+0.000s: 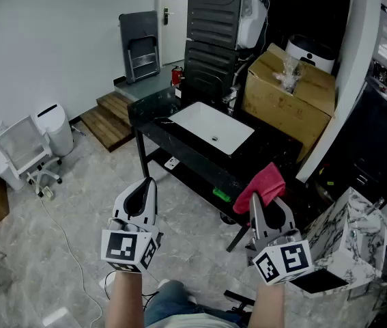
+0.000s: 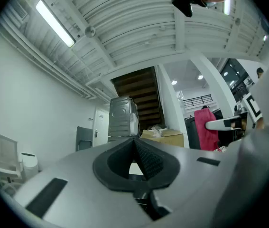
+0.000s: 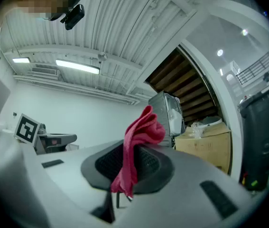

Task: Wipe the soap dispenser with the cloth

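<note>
— What is out in front?
— A black marbled worktop [image 1: 153,118]. At its far right corner stands a brown cardboard box [image 1: 285,104] with crumpled clear plastic [image 1: 290,70] sticking out of its top. A white rectangular sink basin [image 1: 200,123] is sunk into the worktop's middle.
— And the grippers?
— Both are held short of the near edge. The left gripper [image 2: 135,144] has its jaws closed on nothing. The right gripper [image 3: 129,151] has its jaws clamped on the red cloth [image 3: 141,132], which bunches above the tips.

Grey marble floor [image 1: 77,203], white wall [image 1: 56,39], cardboard box [image 1: 289,104]
</note>
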Demonstrator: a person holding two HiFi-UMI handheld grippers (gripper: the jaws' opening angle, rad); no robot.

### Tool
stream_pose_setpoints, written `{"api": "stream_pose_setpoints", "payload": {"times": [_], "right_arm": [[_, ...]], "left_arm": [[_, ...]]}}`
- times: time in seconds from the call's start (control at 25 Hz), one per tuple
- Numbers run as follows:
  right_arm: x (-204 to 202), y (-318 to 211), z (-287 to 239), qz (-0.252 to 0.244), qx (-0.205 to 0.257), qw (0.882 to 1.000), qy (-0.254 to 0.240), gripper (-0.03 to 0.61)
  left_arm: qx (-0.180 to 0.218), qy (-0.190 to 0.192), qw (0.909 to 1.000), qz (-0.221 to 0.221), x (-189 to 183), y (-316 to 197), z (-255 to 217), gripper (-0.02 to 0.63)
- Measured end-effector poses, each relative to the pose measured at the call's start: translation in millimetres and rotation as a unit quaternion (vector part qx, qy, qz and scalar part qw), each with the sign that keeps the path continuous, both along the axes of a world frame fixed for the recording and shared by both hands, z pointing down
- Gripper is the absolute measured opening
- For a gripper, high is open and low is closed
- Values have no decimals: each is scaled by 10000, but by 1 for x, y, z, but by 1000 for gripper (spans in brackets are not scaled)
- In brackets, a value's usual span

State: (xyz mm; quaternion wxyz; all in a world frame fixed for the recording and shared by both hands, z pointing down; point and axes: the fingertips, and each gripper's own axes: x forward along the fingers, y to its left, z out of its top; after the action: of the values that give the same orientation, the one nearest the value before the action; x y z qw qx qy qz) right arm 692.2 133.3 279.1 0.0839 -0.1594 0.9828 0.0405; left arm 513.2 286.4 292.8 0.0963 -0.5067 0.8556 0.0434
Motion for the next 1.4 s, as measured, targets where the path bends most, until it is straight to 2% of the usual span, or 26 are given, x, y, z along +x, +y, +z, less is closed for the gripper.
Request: {"api": "stream_pose_setpoints", "payload": {"times": [0.16, 0.32, 0.56, 0.76, 1.12, 1.28, 1.4], "right_arm": [[-3, -5, 0, -5, 8, 10000, -70, 51], [-13, -12, -2, 177, 328, 9993, 99, 51], [-53, -27, -1, 276, 548, 9978, 257, 51], [-120, -35, -2, 151, 733, 9965, 383, 51], [-277, -62, 14, 17, 801, 9942, 721, 52], [-346, -71, 15, 10, 841, 9927, 865, 52], [-389, -74, 13, 78, 815, 9925, 904, 52]], "left_arm": [[-112, -146, 9998, -55, -5, -3, -3, 14], [-222, -352, 9991, -90, -18, -8, -6, 14], [-199, -303, 9993, -127, -62, -21, -2, 14], [-227, -248, 9992, -221, -125, -32, 4, 14], [-194, -106, 9992, -327, -279, -61, 12, 14], [162, 173, 9997, 116, -340, -74, 12, 14], [296, 231, 9980, 508, -377, -83, 8, 14]]}}
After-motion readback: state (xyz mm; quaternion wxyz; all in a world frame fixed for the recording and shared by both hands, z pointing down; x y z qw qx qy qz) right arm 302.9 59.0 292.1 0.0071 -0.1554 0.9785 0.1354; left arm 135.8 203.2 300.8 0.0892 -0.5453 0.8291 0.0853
